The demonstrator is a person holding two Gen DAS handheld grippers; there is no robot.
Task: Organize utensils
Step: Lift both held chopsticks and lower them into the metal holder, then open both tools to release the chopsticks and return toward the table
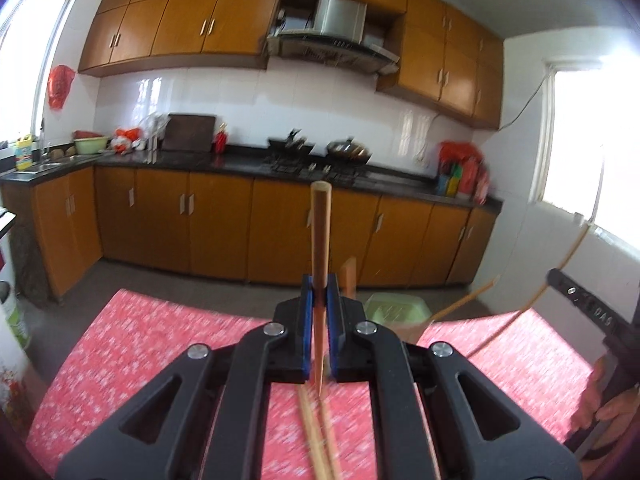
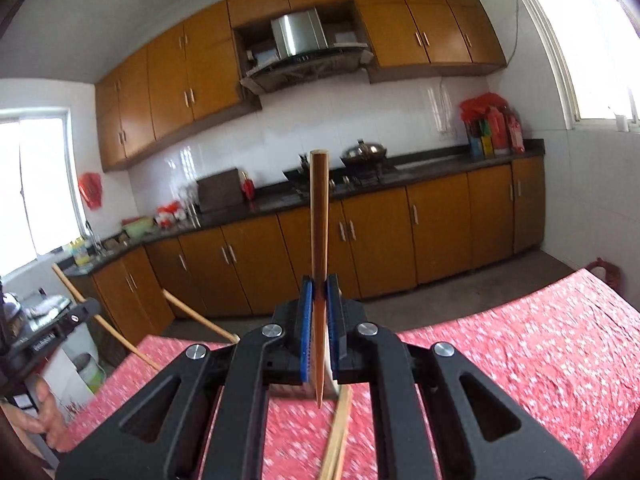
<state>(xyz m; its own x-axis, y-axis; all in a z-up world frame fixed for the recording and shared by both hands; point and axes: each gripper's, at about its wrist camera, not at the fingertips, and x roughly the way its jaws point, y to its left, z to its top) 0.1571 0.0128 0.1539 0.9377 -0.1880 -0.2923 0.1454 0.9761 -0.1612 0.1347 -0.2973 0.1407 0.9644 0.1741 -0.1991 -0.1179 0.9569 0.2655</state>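
Observation:
My left gripper is shut on a wooden chopstick that stands upright between its blue pads, thick end up. My right gripper is shut on another wooden chopstick, also upright. More chopsticks lie on the red patterned tablecloth under the left gripper, and a pair of chopsticks lies under the right gripper. The right gripper's body shows at the right edge of the left wrist view. The left gripper's body shows at the left edge of the right wrist view.
A green plastic stool stands past the table's far edge. Loose chopsticks stick up by the table's far right. Kitchen counter with stove and woks lines the far wall. A white container stands left of the table.

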